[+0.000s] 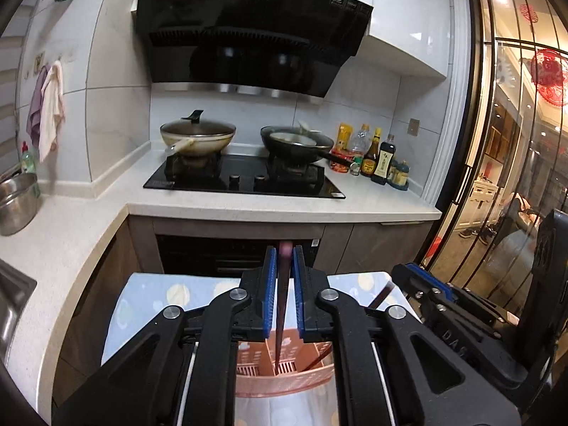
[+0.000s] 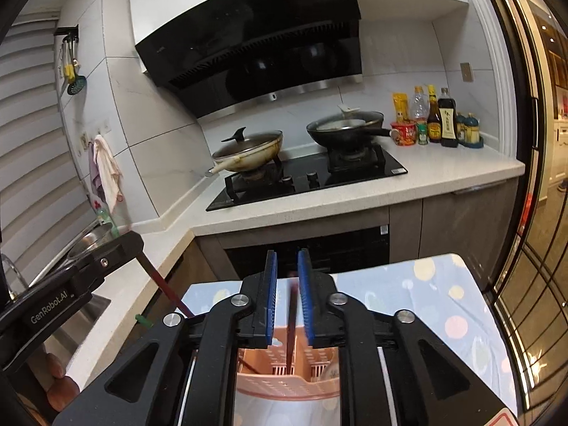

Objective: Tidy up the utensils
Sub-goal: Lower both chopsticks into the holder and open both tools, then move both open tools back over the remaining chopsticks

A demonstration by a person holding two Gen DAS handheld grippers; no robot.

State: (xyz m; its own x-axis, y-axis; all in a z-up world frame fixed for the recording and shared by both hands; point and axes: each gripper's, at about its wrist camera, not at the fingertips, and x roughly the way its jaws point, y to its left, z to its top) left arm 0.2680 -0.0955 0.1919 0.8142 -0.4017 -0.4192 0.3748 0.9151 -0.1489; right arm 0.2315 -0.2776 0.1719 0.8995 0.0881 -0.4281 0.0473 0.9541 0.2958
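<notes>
A pink slotted utensil holder (image 1: 284, 376) stands on a small table with a blue dotted cloth (image 1: 170, 298); it also shows in the right wrist view (image 2: 287, 380). My left gripper (image 1: 284, 259) is narrowly open around a dark red chopstick (image 1: 282, 305) that stands upright with its tip in the holder. My right gripper (image 2: 287, 266) is open above the holder, and a second dark chopstick (image 2: 291, 323) stands in the holder between its blue pads, apparently untouched. The left gripper's body (image 2: 71, 284) shows at the left with its chopstick (image 2: 170, 291).
A white counter (image 1: 284, 207) runs behind the table with a black gas hob (image 1: 245, 179), a lidded wok (image 1: 197, 135) and a frying pan (image 1: 298, 143). Sauce bottles (image 1: 376, 158) stand at the right. A steel pot (image 1: 16, 202) sits by the sink. A glass door (image 1: 514, 142) is at the right.
</notes>
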